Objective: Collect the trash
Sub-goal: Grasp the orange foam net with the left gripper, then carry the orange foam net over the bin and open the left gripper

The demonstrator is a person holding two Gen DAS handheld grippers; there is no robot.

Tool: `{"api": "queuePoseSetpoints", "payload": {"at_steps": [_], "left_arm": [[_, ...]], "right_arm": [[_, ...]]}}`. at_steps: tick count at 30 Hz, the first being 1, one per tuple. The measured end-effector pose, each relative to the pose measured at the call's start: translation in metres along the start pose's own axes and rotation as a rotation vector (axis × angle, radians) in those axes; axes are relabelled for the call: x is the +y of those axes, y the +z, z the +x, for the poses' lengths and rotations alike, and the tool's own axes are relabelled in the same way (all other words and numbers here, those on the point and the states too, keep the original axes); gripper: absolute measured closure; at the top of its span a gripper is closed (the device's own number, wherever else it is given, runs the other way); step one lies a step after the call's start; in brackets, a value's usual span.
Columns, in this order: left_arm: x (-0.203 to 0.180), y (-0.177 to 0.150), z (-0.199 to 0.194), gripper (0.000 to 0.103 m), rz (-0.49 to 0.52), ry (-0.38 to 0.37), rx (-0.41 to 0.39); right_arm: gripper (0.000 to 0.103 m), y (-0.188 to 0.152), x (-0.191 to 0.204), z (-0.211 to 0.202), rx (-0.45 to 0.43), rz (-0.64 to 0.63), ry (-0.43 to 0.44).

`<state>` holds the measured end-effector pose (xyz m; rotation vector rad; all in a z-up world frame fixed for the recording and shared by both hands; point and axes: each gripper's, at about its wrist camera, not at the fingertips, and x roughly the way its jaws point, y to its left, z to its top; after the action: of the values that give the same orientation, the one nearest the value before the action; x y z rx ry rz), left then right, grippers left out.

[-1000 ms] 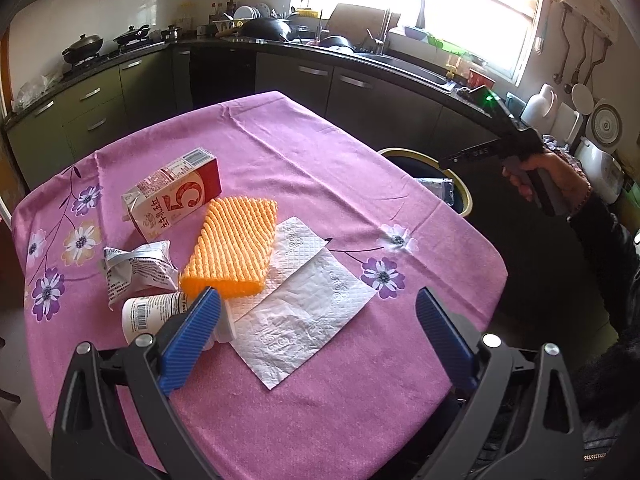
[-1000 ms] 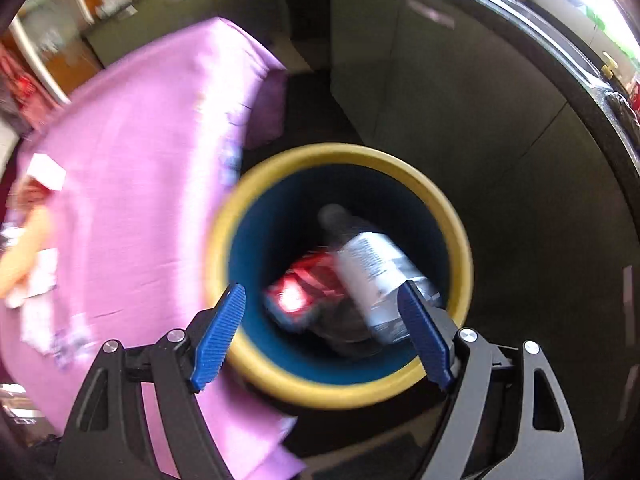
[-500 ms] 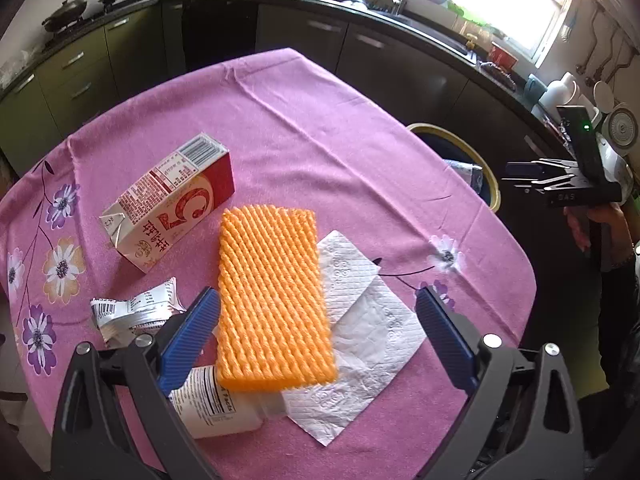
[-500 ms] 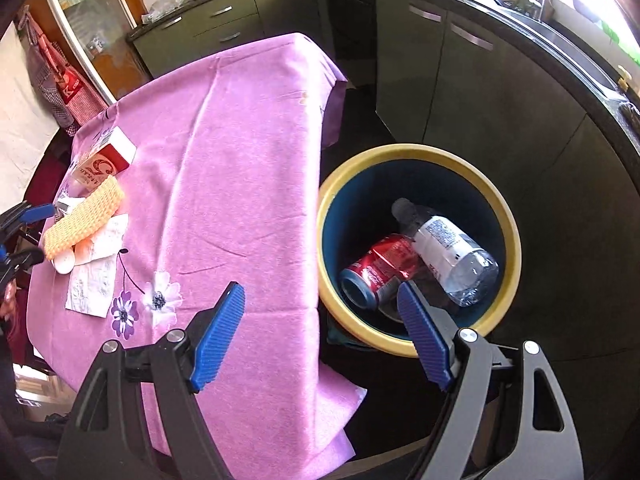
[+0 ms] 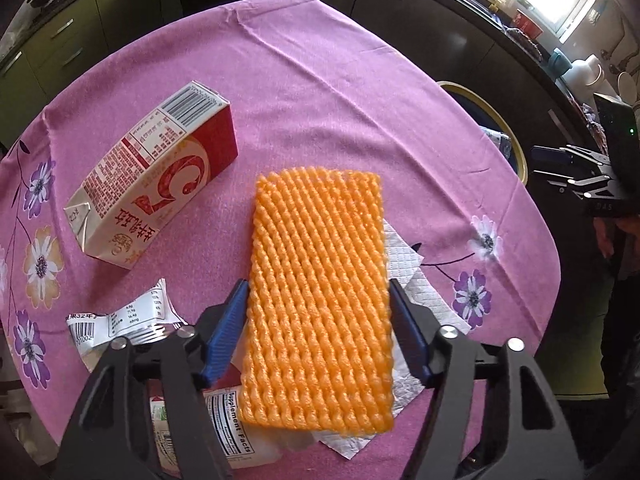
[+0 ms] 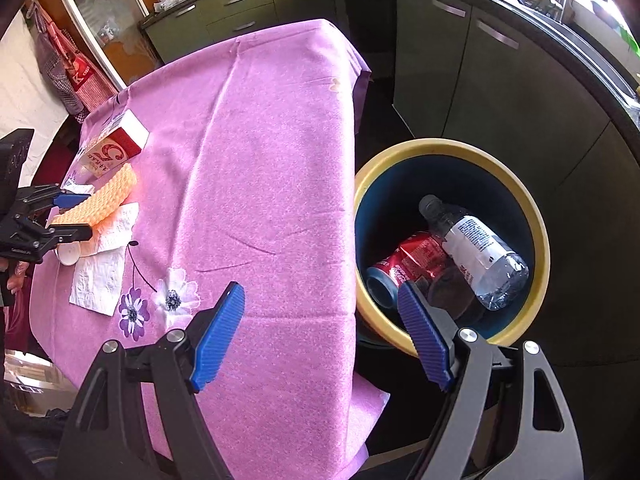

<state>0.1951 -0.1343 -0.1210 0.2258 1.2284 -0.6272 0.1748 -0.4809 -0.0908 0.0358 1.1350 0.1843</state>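
An orange foam net (image 5: 320, 296) lies on white paper napkins (image 5: 416, 288) on the pink tablecloth (image 5: 320, 92). My left gripper (image 5: 316, 320) straddles the net's near half. Its jaws are closing, and the blue pads stand at the net's two long edges without visibly squeezing it. The right wrist view shows the same: left gripper (image 6: 74, 216) around the net (image 6: 104, 196). My right gripper (image 6: 320, 336) hangs open and empty over the table's edge, beside the yellow-rimmed bin (image 6: 536, 216). Inside the bin lie a red can (image 6: 412, 256) and a clear bottle (image 6: 476, 248).
A red-and-white milk carton (image 5: 156, 176) lies left of the net. A crumpled wrapper (image 5: 124, 316) and a white labelled container (image 5: 232, 440) sit by my left fingers. Dark kitchen cabinets (image 6: 480, 80) run behind the bin. A hand holds the right gripper (image 5: 576, 184) at the far right.
My left gripper moved forward and down over the orange net and its jaws narrowed onto it. The right gripper swung from above the bin toward the table's edge.
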Motion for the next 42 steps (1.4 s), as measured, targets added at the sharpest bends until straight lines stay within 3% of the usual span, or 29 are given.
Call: {"api": "queuePoseSetpoints", "payload": {"at_steps": [5, 9, 11, 18, 25, 29, 33, 42], "left_arm": [[-0.002, 0.001, -0.004, 0.056, 0.019, 0.015, -0.008], [-0.005, 0.003, -0.013, 0.082, 0.026, 0.009, -0.036], [-0.009, 0.004, -0.018, 0.087, 0.035, 0.012, -0.053], [-0.038, 0.008, -0.045, 0.088, 0.108, -0.007, -0.127], [-0.112, 0.041, -0.05, 0.088, 0.246, -0.094, -0.172], [-0.161, 0.072, -0.024, 0.088, 0.313, -0.15, -0.157], [-0.202, 0.112, 0.013, 0.088, 0.339, -0.177, -0.142], [-0.246, 0.189, 0.111, 0.084, 0.212, -0.164, -0.049]], "right_arm": [[0.025, -0.002, 0.002, 0.002, 0.0, 0.0, 0.011], [0.025, -0.004, 0.002, 0.002, -0.003, 0.007, 0.017], [0.025, -0.005, 0.002, 0.001, -0.008, 0.009, 0.02], [0.025, -0.012, -0.001, -0.01, -0.053, 0.035, 0.011], [0.025, -0.049, -0.034, -0.035, -0.161, 0.165, -0.145], [0.025, -0.077, -0.053, -0.045, -0.198, 0.253, -0.183], [0.025, -0.1, -0.073, -0.051, -0.228, 0.339, -0.153], [0.025, -0.137, -0.106, -0.066, -0.286, 0.461, -0.111]]}}
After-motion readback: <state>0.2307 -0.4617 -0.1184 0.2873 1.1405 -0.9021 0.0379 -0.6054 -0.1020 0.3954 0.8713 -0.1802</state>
